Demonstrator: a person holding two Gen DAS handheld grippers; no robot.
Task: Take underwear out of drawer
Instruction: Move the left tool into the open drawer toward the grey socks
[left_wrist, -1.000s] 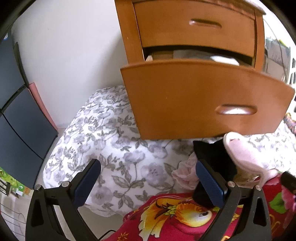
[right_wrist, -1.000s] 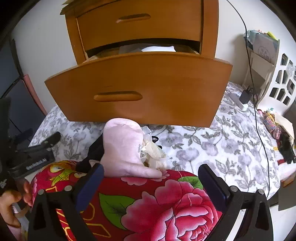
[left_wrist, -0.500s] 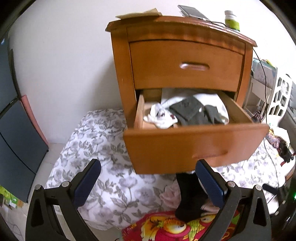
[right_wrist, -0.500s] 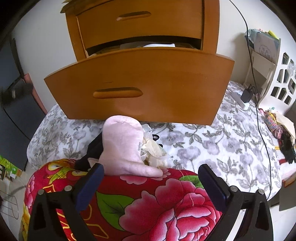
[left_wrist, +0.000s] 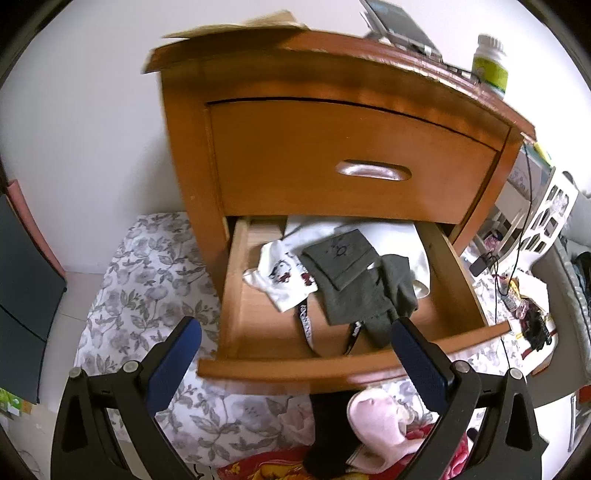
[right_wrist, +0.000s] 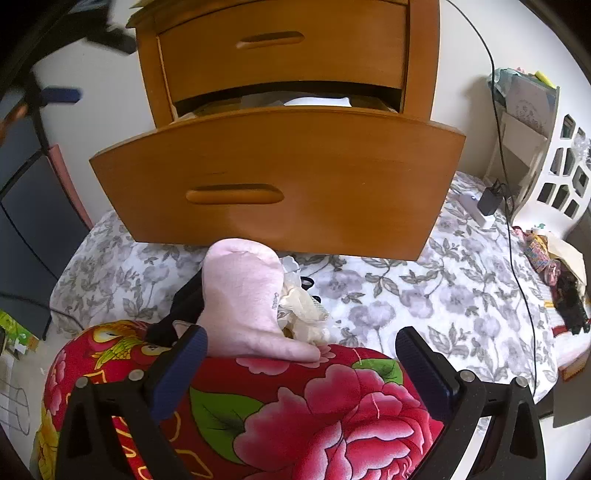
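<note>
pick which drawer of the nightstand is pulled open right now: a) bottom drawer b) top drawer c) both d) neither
a: in the left wrist view the bottom drawer is slid out with a white garment and a dark grey garment lying inside, while the top drawer sits flush in the nightstand.

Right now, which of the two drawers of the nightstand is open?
The lower drawer is open: it is pulled out, with clothes visible inside. The upper drawer sits flush and closed.
</note>
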